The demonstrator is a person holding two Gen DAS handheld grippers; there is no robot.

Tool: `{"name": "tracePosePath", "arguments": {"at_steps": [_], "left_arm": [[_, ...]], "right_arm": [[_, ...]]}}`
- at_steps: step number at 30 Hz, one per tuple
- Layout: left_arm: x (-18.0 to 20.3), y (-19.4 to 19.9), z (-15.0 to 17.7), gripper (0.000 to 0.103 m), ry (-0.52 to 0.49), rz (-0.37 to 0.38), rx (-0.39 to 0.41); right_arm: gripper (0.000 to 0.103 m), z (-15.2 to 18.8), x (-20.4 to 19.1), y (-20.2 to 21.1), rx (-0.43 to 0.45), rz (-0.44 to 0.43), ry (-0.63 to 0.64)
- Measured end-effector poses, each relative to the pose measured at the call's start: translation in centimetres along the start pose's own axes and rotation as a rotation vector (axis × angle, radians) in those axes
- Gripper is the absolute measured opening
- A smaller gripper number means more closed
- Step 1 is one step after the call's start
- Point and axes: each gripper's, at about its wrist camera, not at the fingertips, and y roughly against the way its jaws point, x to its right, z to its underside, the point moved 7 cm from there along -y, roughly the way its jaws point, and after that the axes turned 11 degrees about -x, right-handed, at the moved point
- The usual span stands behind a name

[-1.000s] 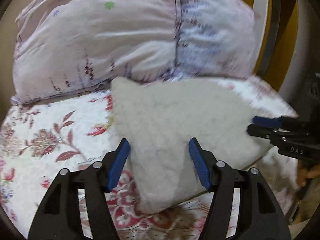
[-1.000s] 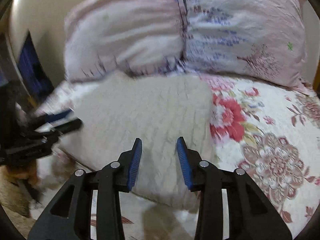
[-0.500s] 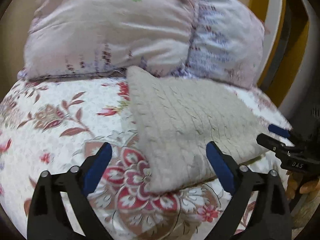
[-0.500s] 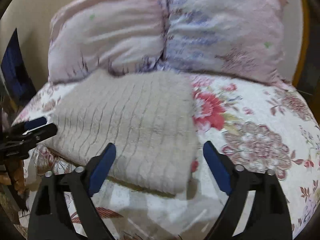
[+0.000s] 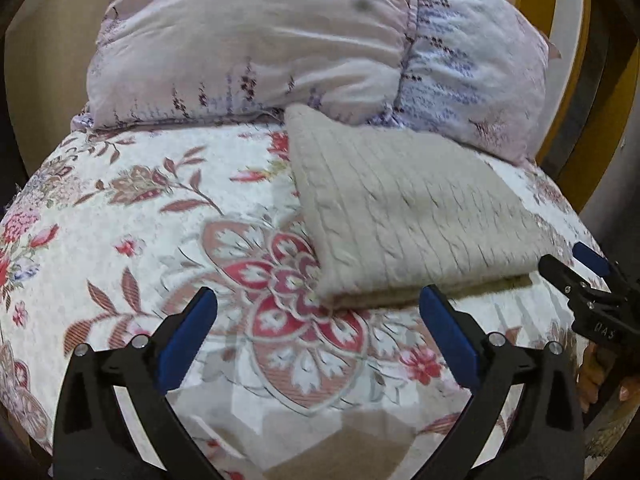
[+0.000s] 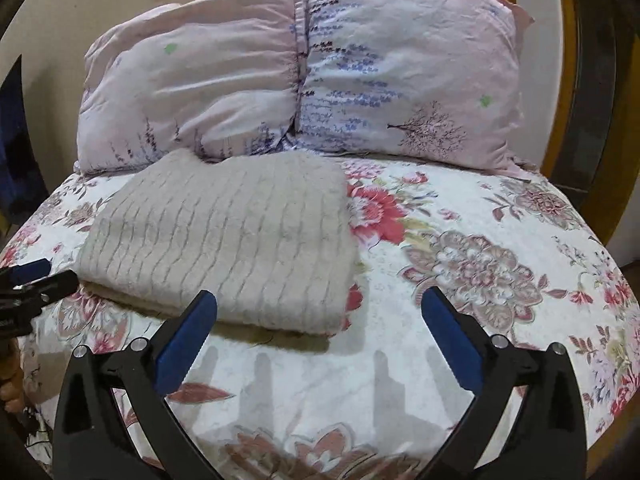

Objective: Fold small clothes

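A folded beige cable-knit garment (image 5: 408,208) (image 6: 224,240) lies flat on the floral bedspread (image 5: 140,220) (image 6: 480,240), its far edge against the pillows. My left gripper (image 5: 318,294) hovers just short of the garment's near edge, its jaws opening wide with nothing between the blue pads. My right gripper (image 6: 319,296) stands off the garment's near right corner, its jaws also opening, and its pads do not touch the cloth. Each gripper shows at the edge of the other's view: the right gripper (image 5: 568,260) at the far right, the left gripper (image 6: 56,272) at the far left.
Two pale lilac pillows (image 5: 260,48) (image 6: 400,72) stand along the back of the bed. A yellow and white frame (image 5: 560,40) rises behind them on the right. The bedspread stretches bare to the right of the garment in the right wrist view. A person's fingers (image 5: 596,376) hold the right gripper.
Both grippers have opened wide and pulled back from the garment. A second ago their jaws stood narrow over the cloth; now it lies let go, folded flat.
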Motion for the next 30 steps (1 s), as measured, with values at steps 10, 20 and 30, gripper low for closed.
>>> {"name": "tracePosePath", "arguments": {"at_steps": [10,20,30], "left_arm": [[1.9,-2.6,1.4,0.101,-0.073,-0.107,-0.103],[1.7,-3.4,1.2,0.101,-0.07,-0.124,-0.126],[1.8,-3.6,1.2,0.101,-0.068,-0.139,-0.123]], "right_arm": [[0.102,1.5,-2.1,-2.3,-0.129,-0.016,0.025],[0.102,2.1,-1.7,-3.3,-0.182,-0.012,-0.001],[0.102,2.4,-1.6,-4.0,-0.224,-0.001,0.005]]}}
